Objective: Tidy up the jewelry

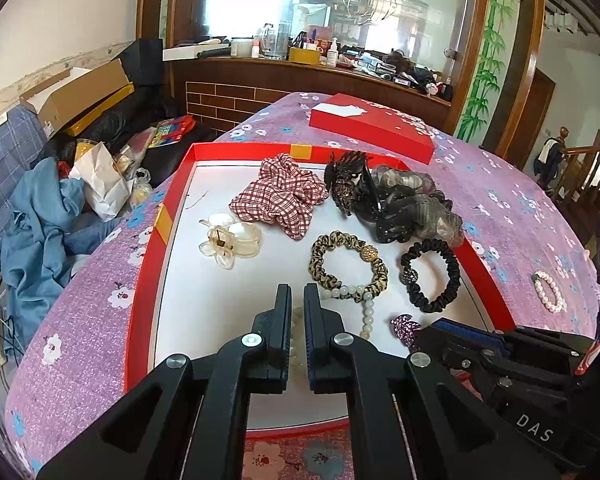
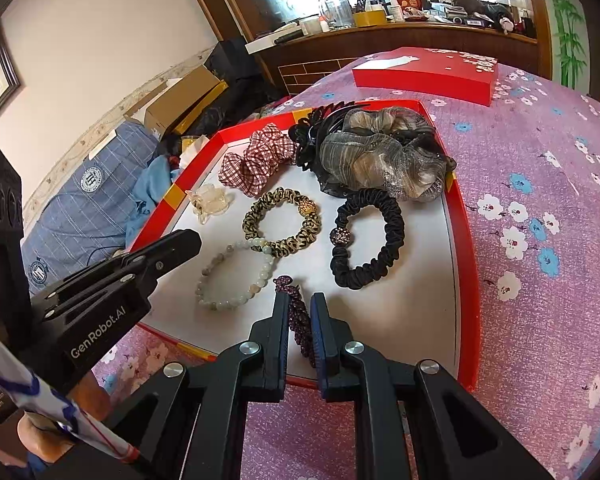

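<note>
Purple flowered cloth covers the bench where a red tray [image 1: 140, 280] gathers the hair pieces, and the right tool [image 2: 300, 328] pinches a purple rhinestone clip [image 2: 298, 320] over its near edge, while the left tool [image 1: 297, 320] pinches a pale bead bracelet [image 2: 236, 276], probably placing it.

Red shallow tray [image 1: 144, 264] with white floor, filling mid-frame on the purple flowered cloth. At top centre, crumpled red-and-white checked scrunchie [image 1: 280, 196]; right of it, dark claw clip [image 1: 344, 180] against a grey-black gauzy scrunchie [image 1: 416, 204]. Centre left, translucent cream flower clip [image 1: 230, 240]. Centre, leopard-print hair tie [image 1: 348, 266] with gold bead, overlapping a pale bead bracelet [image 2: 236, 276]. Right, black ruched hair tie [image 1: 432, 276] with sparkly bead. Lower centre of the right wrist view, purple rhinestone clip [image 2: 298, 316]. Far right, off the tray, pink pearl bracelet [image 1: 550, 292].
</note>
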The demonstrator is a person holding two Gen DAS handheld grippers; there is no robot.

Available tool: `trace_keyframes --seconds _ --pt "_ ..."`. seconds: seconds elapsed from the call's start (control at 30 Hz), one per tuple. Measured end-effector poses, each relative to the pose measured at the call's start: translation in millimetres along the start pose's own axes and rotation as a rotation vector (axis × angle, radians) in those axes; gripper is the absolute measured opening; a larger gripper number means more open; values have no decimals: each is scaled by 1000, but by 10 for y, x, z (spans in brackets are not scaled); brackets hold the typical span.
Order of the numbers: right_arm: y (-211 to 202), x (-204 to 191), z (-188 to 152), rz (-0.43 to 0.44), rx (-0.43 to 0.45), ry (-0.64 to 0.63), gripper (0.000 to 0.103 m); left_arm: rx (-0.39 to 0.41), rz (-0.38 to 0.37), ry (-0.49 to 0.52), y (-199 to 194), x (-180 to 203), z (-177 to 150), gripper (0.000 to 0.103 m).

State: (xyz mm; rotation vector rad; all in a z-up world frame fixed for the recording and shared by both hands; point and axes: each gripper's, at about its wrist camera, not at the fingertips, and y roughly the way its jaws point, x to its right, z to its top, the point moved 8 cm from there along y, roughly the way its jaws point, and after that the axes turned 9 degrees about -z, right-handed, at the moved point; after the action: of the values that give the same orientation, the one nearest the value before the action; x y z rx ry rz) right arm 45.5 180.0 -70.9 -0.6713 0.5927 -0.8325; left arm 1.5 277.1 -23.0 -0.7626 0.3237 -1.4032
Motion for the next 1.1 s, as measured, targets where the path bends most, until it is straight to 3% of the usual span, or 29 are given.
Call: trace_keyframes --seconds 0.57,0.7,1.03,1.1 --pt "-3 -15 -35 -13 -3 -14 14 -23 37 2 50 -7 -18 6" --pt "-3 -20 -42 -20 -3 -23 14 -20 40 5 48 -6 -16 18" --pt "-22 -23 -47 -24 -1 -24 14 -26 63 2 55 -31 -30 22" --pt "-52 3 -43 -32 7 -19 17 -21 74 -2 42 -45 -26 33"
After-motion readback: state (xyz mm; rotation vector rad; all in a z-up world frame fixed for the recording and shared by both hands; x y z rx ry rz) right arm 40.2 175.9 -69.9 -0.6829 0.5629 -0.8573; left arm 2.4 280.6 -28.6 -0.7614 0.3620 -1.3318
